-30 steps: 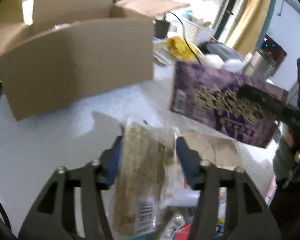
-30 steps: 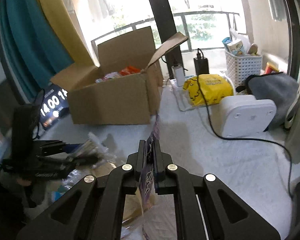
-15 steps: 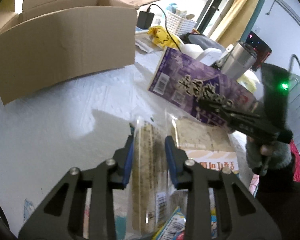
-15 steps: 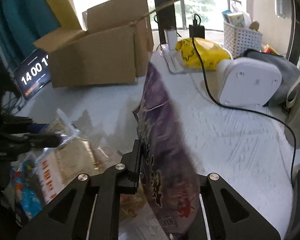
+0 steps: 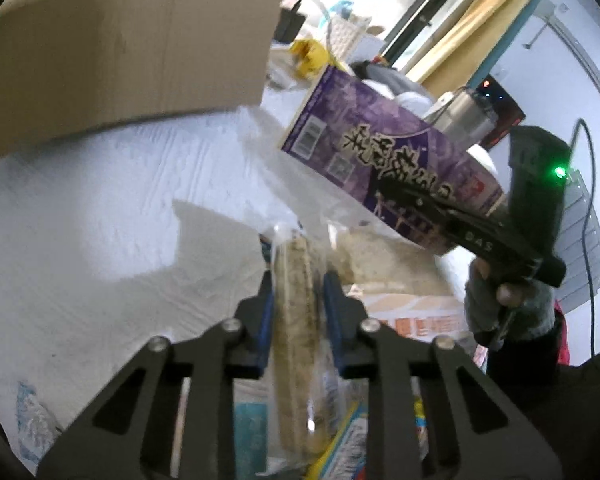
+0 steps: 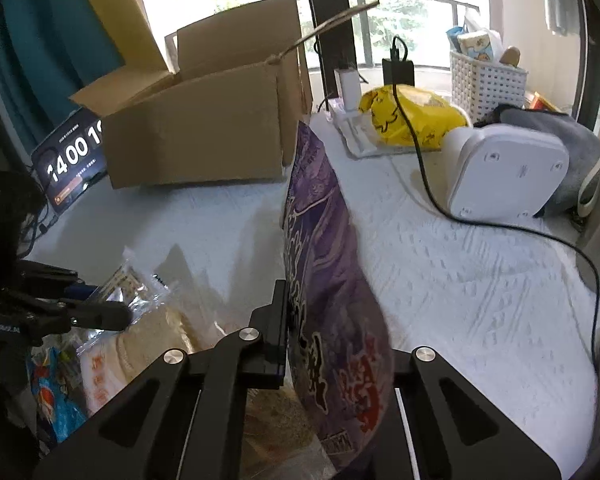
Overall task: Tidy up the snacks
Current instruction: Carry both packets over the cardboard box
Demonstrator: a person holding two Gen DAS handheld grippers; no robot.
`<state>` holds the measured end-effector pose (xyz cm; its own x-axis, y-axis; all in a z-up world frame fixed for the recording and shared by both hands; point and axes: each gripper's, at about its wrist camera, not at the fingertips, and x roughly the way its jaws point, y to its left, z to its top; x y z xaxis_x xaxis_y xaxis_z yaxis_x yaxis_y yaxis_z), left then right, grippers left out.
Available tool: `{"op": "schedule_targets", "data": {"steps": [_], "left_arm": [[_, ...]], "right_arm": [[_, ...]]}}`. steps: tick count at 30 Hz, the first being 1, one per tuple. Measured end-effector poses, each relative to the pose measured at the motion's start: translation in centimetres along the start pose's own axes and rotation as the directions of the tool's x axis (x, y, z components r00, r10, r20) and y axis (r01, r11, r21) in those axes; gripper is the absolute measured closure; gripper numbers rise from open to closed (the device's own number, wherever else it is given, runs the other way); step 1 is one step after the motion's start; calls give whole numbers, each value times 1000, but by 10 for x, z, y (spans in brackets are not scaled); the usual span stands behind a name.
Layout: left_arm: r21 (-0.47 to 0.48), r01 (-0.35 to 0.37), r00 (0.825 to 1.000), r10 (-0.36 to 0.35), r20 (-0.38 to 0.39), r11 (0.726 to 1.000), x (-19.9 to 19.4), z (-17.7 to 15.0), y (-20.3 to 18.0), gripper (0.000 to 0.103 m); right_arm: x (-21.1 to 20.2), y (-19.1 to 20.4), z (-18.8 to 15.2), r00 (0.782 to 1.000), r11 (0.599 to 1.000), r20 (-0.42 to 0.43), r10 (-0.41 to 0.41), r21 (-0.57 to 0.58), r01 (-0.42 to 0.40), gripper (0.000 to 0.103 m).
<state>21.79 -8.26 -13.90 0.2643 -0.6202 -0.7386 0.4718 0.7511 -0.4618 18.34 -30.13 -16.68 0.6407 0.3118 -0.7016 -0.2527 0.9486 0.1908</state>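
The left gripper is clamped on a clear pack of pale biscuits, lifted just above the snack pile at the near edge of the white table. The right gripper pinches a purple bag edge-on, its top pointing toward the open box at the far side. Both snacks look bound for that box, so it seems best to send one hand in at a time, raising each load above the front wall before letting go. The bag is floppy and held low; it may sag or catch on a flap. The black cable lies right of the path.
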Motion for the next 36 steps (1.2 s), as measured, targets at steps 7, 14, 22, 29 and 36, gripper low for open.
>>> {"op": "schedule_targets", "data": {"steps": [7,14,22,29,36], "left_arm": [[38,6,994,-10,109,999,-32,1,-9,82],[26,-119,964,109,240,993,-69,6,1,83],[56,-363,905,337,261,930,-58,11,17,81],[5,-380,913,375,163,925,-21,2,41,56],[-180,-164,968,193,158,970,-37,-5,75,55]], "right_arm": [[-16,7,21,999,1000,49,-4,-28,5,92],[-25,31,33,996,997,79,40,-70,-35,92],[-8,55,34,995,992,41,93,-89,-89,92],[6,58,29,995,992,2,104,-73,-103,92],[9,47,27,996,995,-10,92,-45,-92,92]]}}
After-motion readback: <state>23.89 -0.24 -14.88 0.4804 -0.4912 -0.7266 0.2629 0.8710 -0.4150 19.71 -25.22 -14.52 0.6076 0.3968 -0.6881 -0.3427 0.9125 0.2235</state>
